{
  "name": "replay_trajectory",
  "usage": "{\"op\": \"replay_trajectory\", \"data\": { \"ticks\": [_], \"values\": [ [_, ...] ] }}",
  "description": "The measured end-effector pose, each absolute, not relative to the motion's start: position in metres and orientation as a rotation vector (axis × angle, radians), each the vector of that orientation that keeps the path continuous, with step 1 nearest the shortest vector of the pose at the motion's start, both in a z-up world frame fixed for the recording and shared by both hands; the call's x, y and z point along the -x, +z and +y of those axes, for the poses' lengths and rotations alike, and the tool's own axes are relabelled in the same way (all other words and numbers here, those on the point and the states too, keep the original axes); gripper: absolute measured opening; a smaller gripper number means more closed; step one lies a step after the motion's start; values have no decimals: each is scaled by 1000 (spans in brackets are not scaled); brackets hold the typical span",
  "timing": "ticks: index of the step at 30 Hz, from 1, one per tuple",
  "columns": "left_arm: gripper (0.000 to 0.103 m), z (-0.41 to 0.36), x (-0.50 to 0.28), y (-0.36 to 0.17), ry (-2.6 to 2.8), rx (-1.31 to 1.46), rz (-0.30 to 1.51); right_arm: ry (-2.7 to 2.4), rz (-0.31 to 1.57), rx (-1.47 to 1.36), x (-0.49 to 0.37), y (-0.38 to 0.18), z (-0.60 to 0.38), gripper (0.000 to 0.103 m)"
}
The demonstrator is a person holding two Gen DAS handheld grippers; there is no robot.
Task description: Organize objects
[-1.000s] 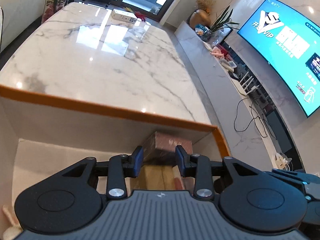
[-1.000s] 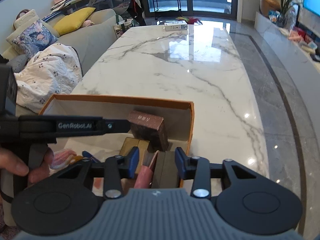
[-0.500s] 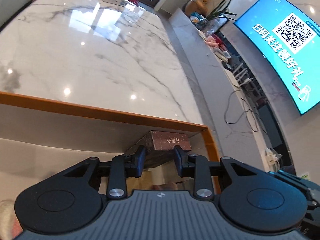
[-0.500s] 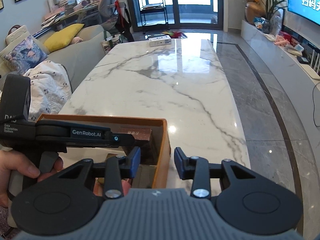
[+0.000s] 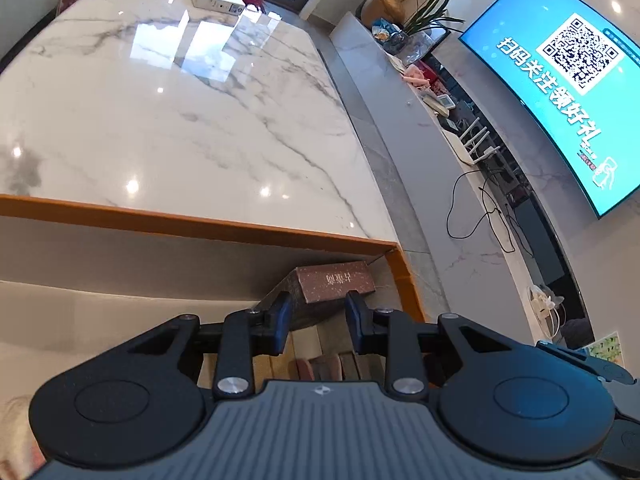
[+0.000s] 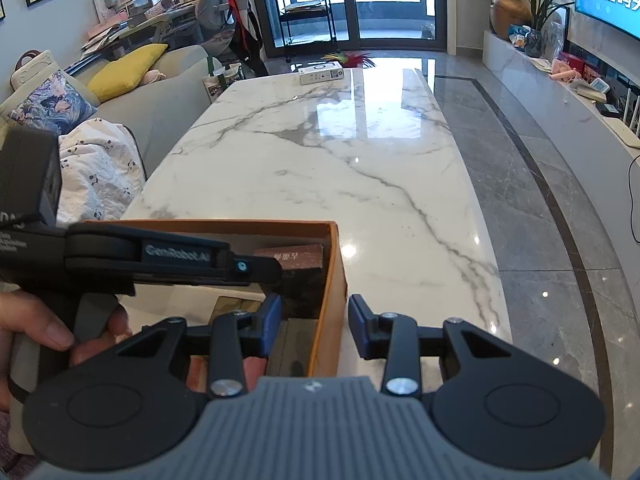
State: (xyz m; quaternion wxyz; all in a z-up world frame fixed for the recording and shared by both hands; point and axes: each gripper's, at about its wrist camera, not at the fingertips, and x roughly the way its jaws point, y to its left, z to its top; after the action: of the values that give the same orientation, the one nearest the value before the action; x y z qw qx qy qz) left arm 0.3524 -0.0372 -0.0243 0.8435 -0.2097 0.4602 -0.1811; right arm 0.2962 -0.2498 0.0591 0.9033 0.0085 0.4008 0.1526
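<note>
An orange-rimmed cardboard box (image 5: 200,222) sits at the near end of a white marble table (image 5: 180,112). A dark reddish-brown small box (image 5: 332,282) stands in its far right corner, also in the right wrist view (image 6: 298,260). My left gripper (image 5: 314,322) is open just short of this small box, apart from it. My right gripper (image 6: 314,320) is open and empty, straddling the box's right wall (image 6: 330,292). More packets (image 6: 280,344) lie low inside the box.
A white carton (image 6: 321,73) lies at the table's far end. A sofa with a yellow cushion (image 6: 128,66) and a blanket is on the left. A TV (image 5: 560,80) and low cabinet run along the right. Grey floor lies between.
The left gripper drew back slightly from the brown small box, which stays in the corner. The right gripper rose and shifted right, from over the box contents to its right wall.
</note>
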Motion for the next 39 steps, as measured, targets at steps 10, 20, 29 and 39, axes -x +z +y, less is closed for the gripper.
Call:
{"op": "replay_trajectory", "data": {
  "ticks": [10, 20, 29, 39],
  "values": [
    [33, -18, -313, -21, -317, 357, 1010, 430, 971, 61, -247, 51, -216, 21],
    [33, -12, -301, -31, -342, 346, 1033, 364, 1096, 248, -253, 23, -186, 16],
    [33, -15, -318, -41, -388, 341, 1052, 307, 1052, 239, -274, 18, -177, 6],
    [33, -19, -323, -44, -386, 319, 1033, 293, 1070, 246, -263, 31, -189, 9]
  ]
}}
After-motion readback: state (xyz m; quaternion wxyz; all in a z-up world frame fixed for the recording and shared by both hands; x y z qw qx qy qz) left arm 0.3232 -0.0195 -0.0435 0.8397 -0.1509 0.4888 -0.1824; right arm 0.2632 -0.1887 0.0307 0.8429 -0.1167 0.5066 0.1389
